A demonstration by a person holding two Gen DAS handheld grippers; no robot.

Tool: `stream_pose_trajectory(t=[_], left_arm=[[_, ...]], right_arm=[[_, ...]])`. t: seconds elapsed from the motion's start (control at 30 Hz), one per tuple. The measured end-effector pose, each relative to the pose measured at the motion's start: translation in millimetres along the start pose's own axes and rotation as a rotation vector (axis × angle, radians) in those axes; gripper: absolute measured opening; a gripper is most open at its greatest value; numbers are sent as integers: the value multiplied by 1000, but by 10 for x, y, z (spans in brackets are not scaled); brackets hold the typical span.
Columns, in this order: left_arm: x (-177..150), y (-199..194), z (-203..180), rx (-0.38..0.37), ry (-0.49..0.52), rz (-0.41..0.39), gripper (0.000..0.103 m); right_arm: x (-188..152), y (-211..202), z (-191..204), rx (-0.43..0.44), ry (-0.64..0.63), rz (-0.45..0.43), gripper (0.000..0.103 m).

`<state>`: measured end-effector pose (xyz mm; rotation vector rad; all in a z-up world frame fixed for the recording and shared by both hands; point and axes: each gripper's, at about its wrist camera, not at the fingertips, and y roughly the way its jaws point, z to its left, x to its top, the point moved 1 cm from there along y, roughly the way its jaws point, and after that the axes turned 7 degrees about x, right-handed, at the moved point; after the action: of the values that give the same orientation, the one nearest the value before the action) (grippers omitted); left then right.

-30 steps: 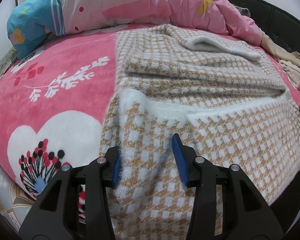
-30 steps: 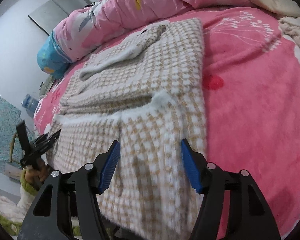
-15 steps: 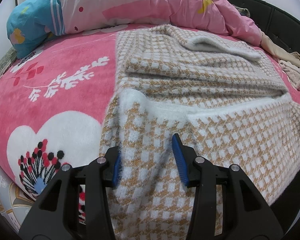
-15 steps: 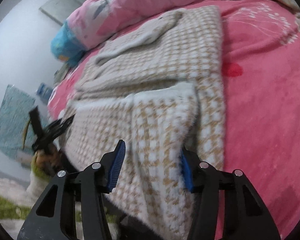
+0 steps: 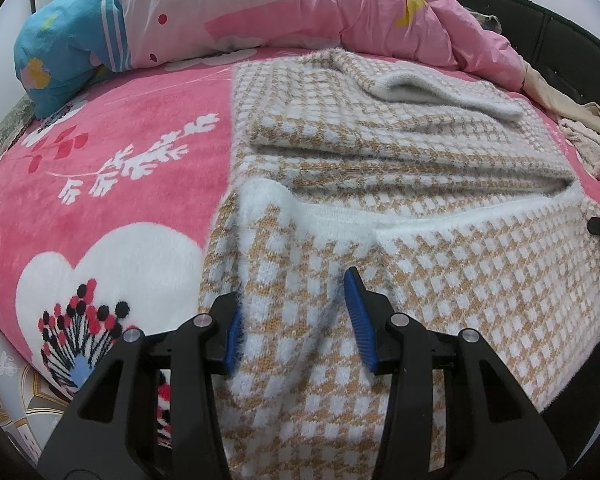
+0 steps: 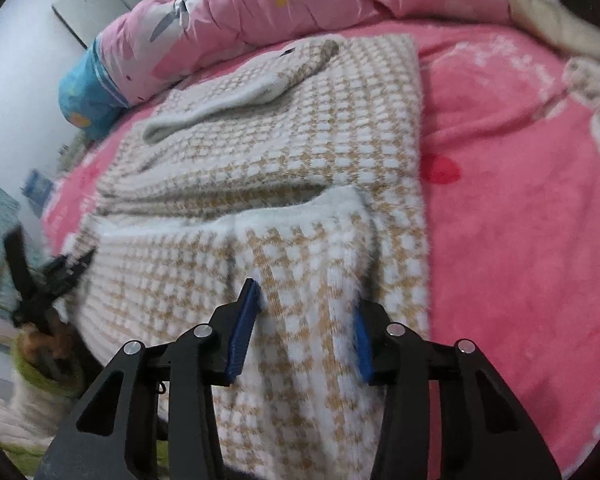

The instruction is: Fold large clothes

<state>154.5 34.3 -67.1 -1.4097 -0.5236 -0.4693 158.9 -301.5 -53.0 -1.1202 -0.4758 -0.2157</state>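
A: Where the left wrist view looks down, what has the left gripper (image 5: 296, 320) got?
B: The checked sweater (image 5: 400, 216) lies on the pink blanket (image 5: 100, 184), its near part folded back over itself. A bunched fold of its near left corner sits between the blue pads (image 5: 359, 320), and both pads press into the knit, so it is clamped on the sweater. A pink quilt (image 5: 300, 4) is heaped beyond.

A: And in the right wrist view?
B: The right gripper (image 6: 304, 328) straddles the sweater's (image 6: 300, 152) near right corner. Its jaws are closing, with the raised fold between them and the fuzz brushing both pads (image 6: 244, 324). The left gripper (image 6: 56, 272) shows blurred at the far left edge of the garment.
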Motion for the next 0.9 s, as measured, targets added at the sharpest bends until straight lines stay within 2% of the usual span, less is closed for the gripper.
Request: stream_pose_trajectory(t=[0.17, 0.37, 0.57, 0.9], left_arm=[[1, -1, -13, 8, 3, 0, 43], [-3, -5, -23, 9, 4, 1, 43], [-3, -6, -20, 10, 3, 0, 43], [-6, -8, -30, 11, 3, 1, 43]], right_arm=[[-52, 112, 257, -190, -91, -14, 36], [-104, 157, 445, -320, -178, -37, 29], [-126, 157, 526, -401, -242, -45, 24], [-144, 195, 543, -428, -254, -45, 24]])
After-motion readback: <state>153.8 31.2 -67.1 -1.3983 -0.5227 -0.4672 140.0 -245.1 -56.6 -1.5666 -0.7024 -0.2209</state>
